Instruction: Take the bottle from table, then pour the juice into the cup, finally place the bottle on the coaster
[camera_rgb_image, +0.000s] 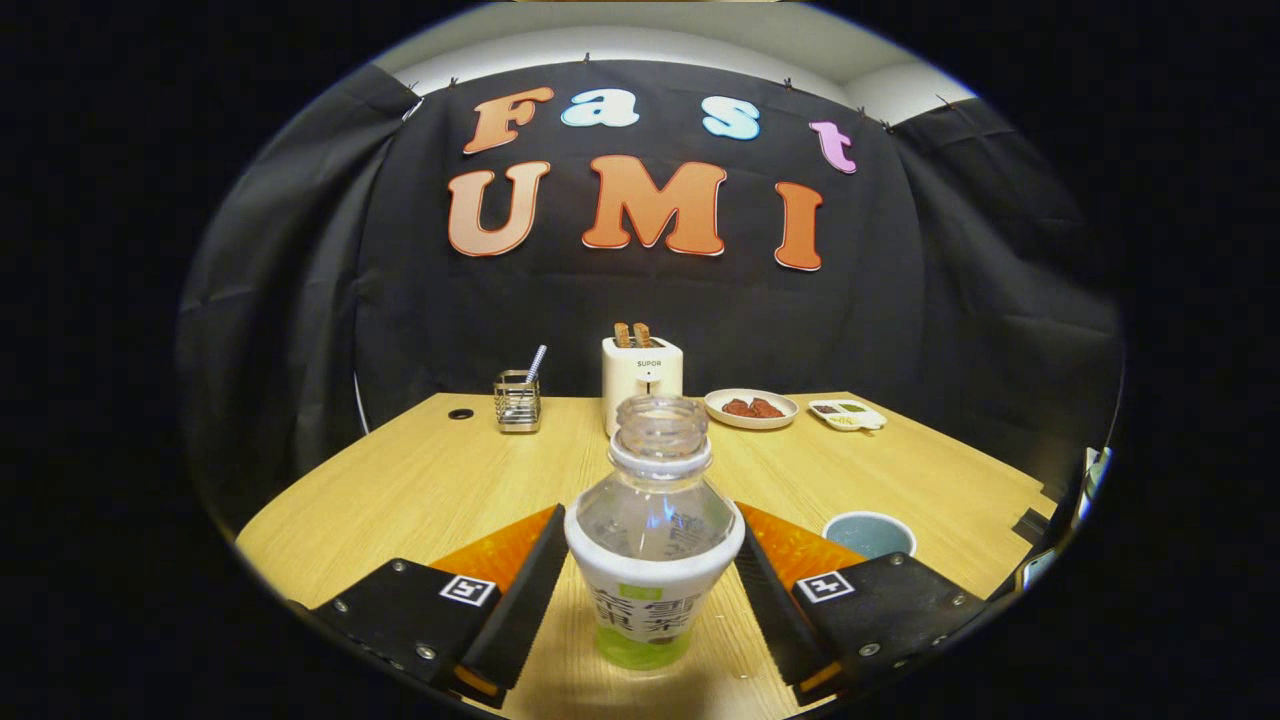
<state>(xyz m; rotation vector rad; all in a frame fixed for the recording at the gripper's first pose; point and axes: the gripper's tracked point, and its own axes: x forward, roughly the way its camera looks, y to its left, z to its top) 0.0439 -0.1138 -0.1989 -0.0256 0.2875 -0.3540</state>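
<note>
In the gripper view, the gripper (652, 580) with two black fingers stands spread wide, one finger on each side of the uncapped clear plastic bottle with a white label (652, 540). The left pad looks right against the bottle's shoulder and the right pad just beside it; whether either presses cannot be told. The bottle stands upright on the pale wooden table (420, 480), with green juice showing at its base.

Bare wood lies open to the left of the fingers, up to the table's left edge. Right of the fingers sits one round blue-grey cup (869, 533), near the right finger, with the table's right edge beyond it.

An orange surface (800, 548) shows behind both fingers; its outline is covered by them and by the bottle, so what it is cannot be told.

Along the far edge stand one metal mesh holder with a striped straw (518, 400), one cream toaster (642, 372) holding two slices, one round white plate with brown food (751, 408) and one small white dish (848, 414) whose contents are too small to make out. A small dark ring (460, 413) lies near the holder.
</note>
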